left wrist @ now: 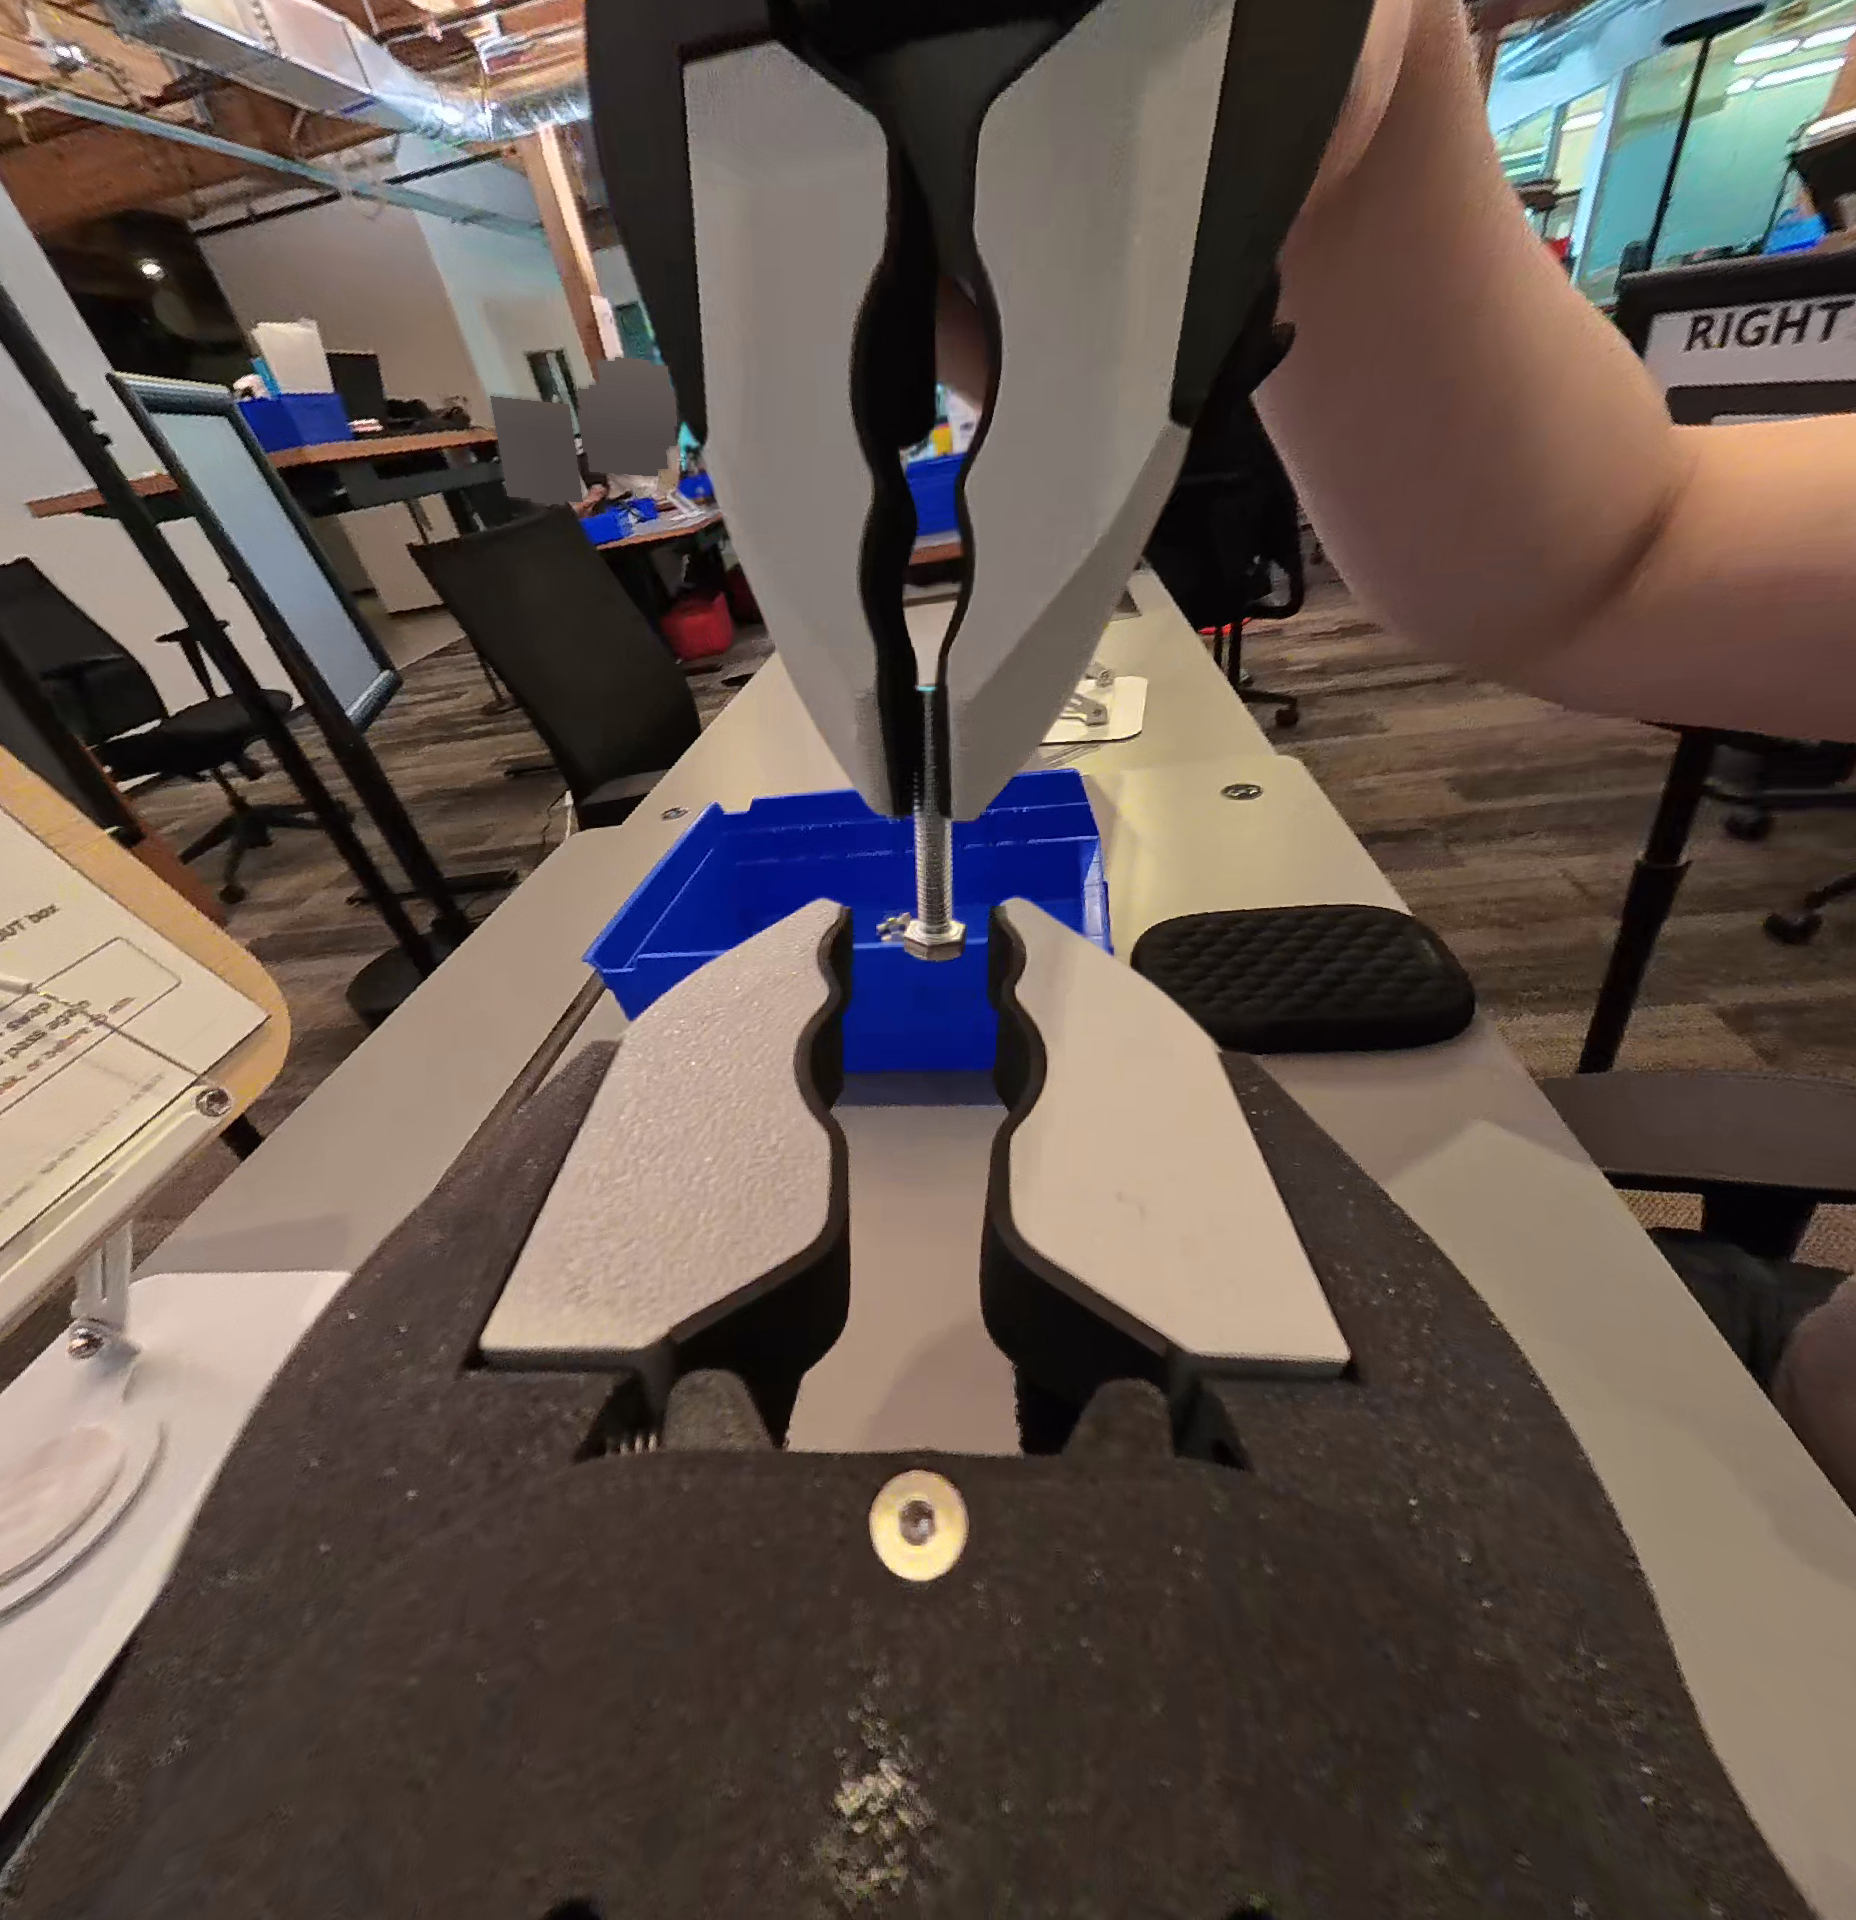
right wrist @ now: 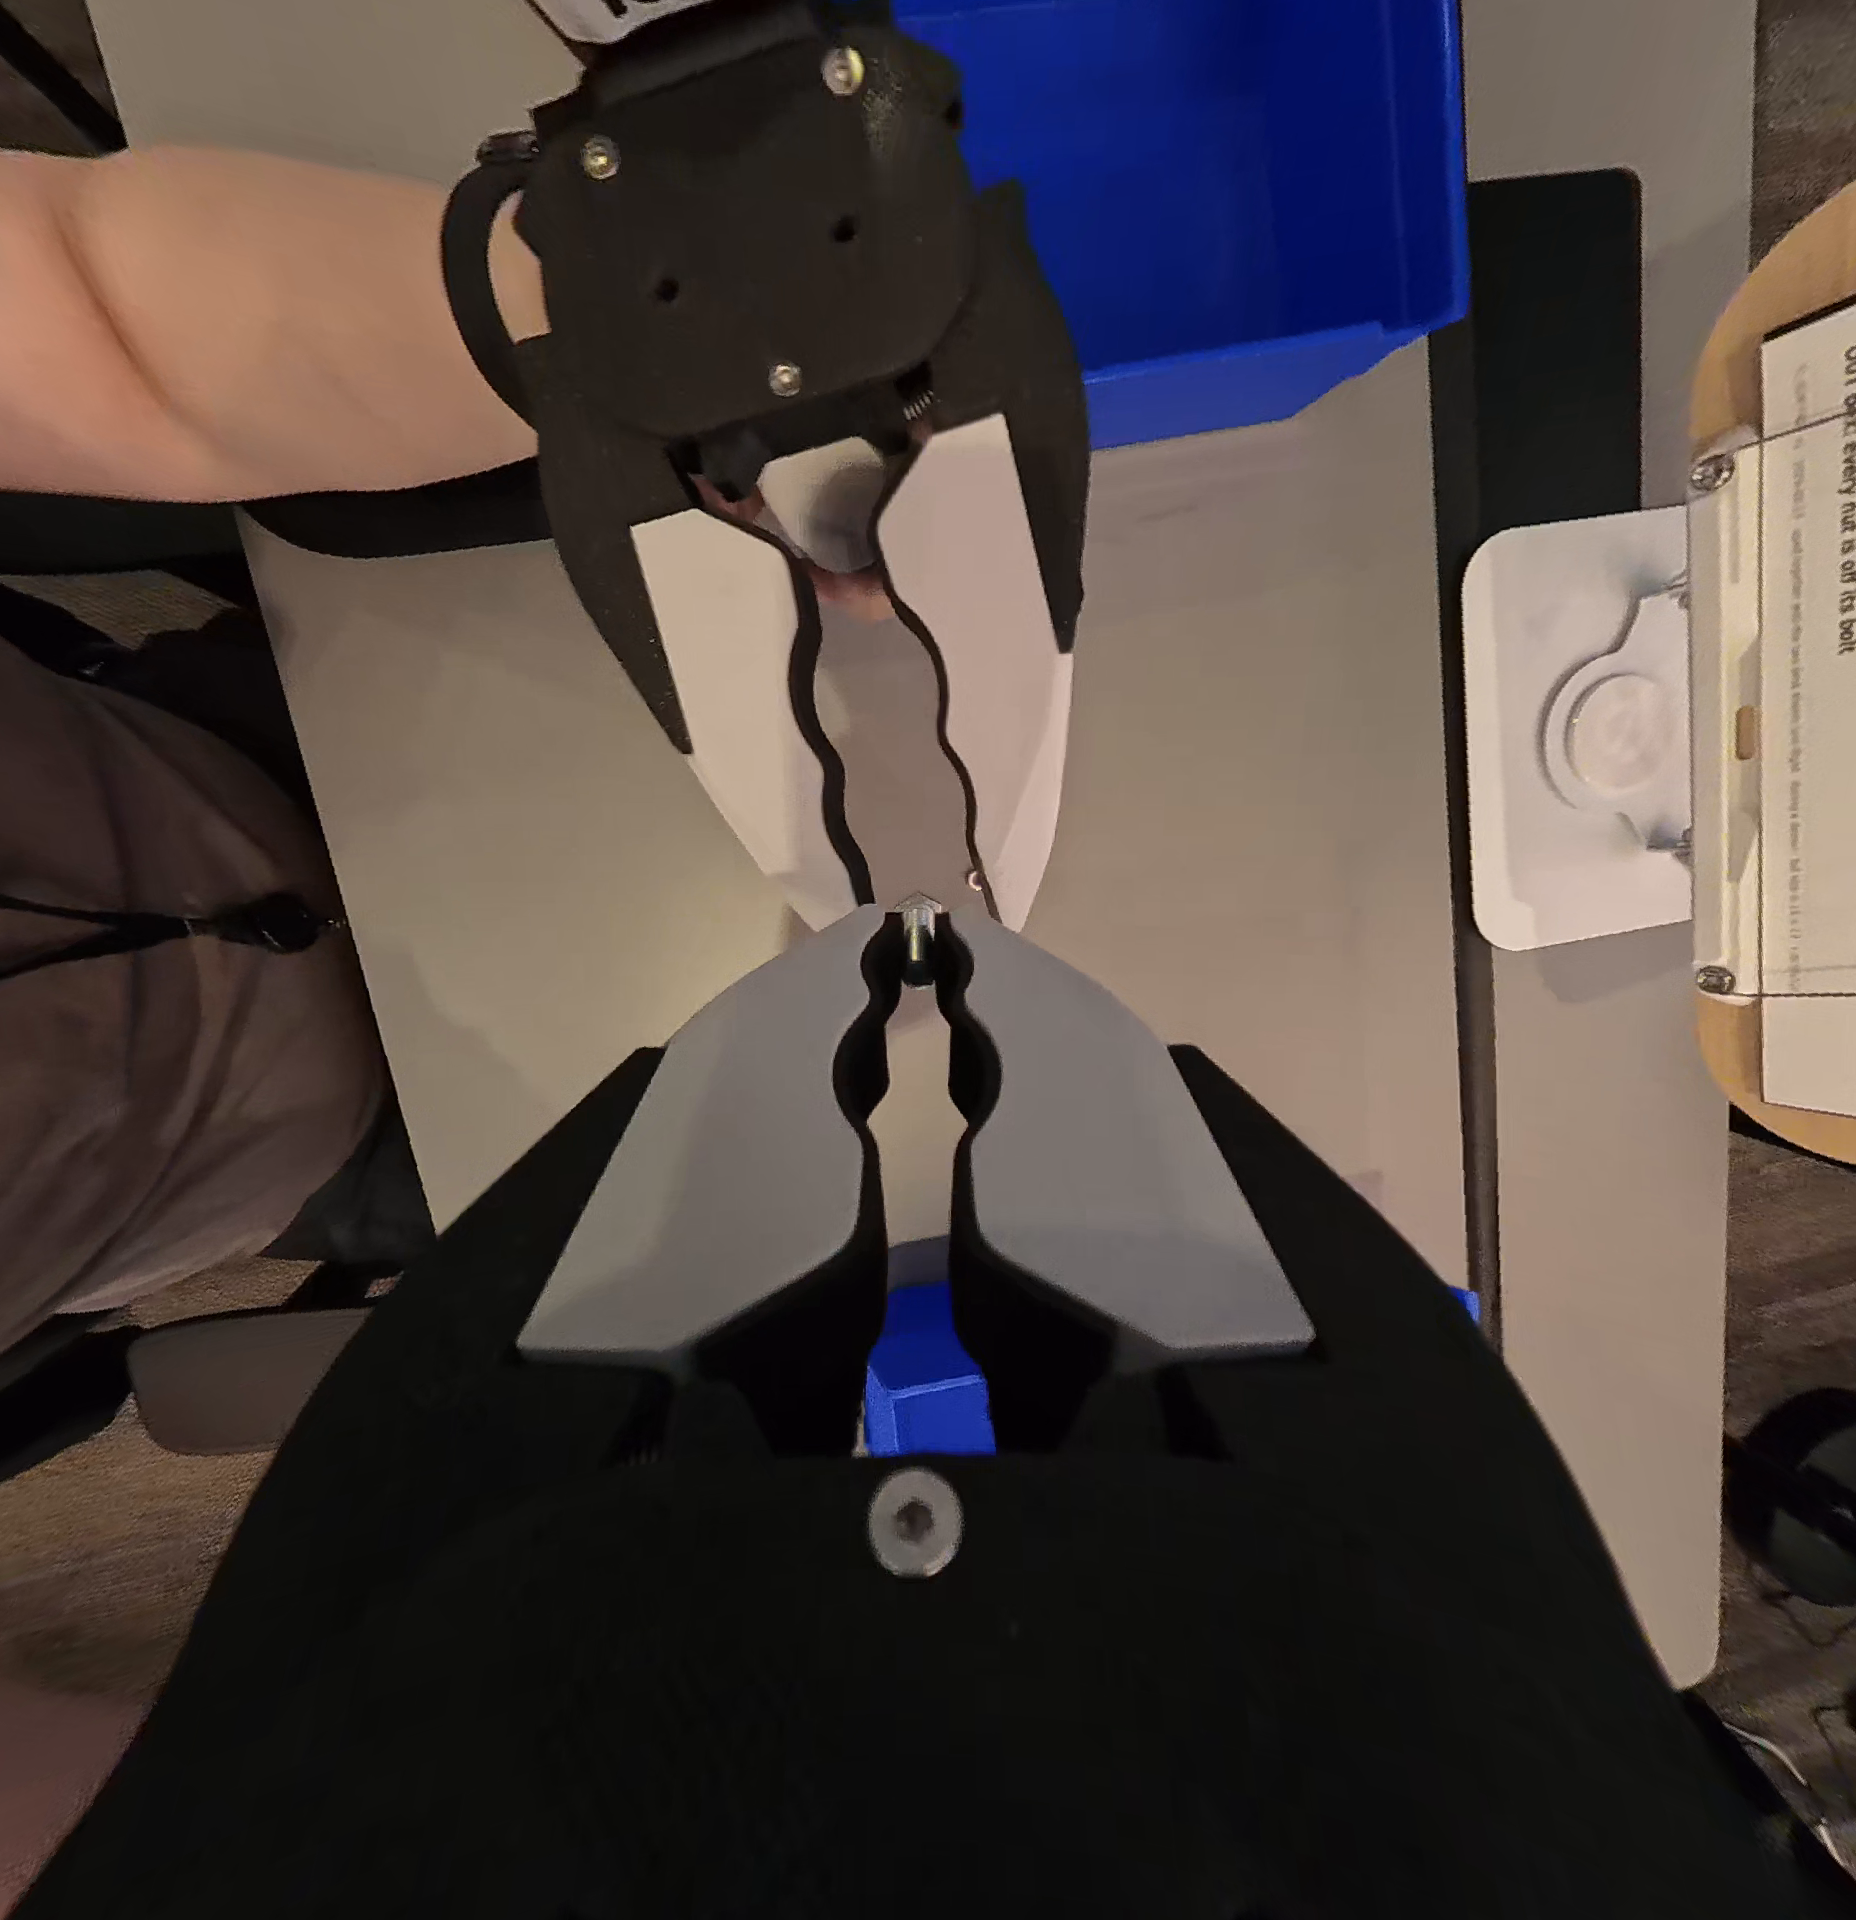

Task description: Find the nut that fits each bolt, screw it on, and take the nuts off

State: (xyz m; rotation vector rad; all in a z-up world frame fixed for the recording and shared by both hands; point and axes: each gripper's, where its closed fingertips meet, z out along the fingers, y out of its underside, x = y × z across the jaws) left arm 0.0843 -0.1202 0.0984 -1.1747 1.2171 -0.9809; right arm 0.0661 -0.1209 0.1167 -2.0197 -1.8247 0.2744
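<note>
Grey surface (left wrist: 1319, 831) in an open office. Right gripper (left wrist: 929, 769), jaws pinched on the bolt (left wrist: 932, 873), hangs at 12 o'clock; its nut (left wrist: 934, 940) sits between the left gripper (left wrist: 922, 935)'s parted, empty jaws.

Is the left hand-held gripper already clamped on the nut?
No: the left hand-held gripper is open, its fingers either side of the nut, not touching.

The bolt (left wrist: 932, 831) hangs above the bin (left wrist: 758, 904), left of the pad (left wrist: 1303, 977).
</note>
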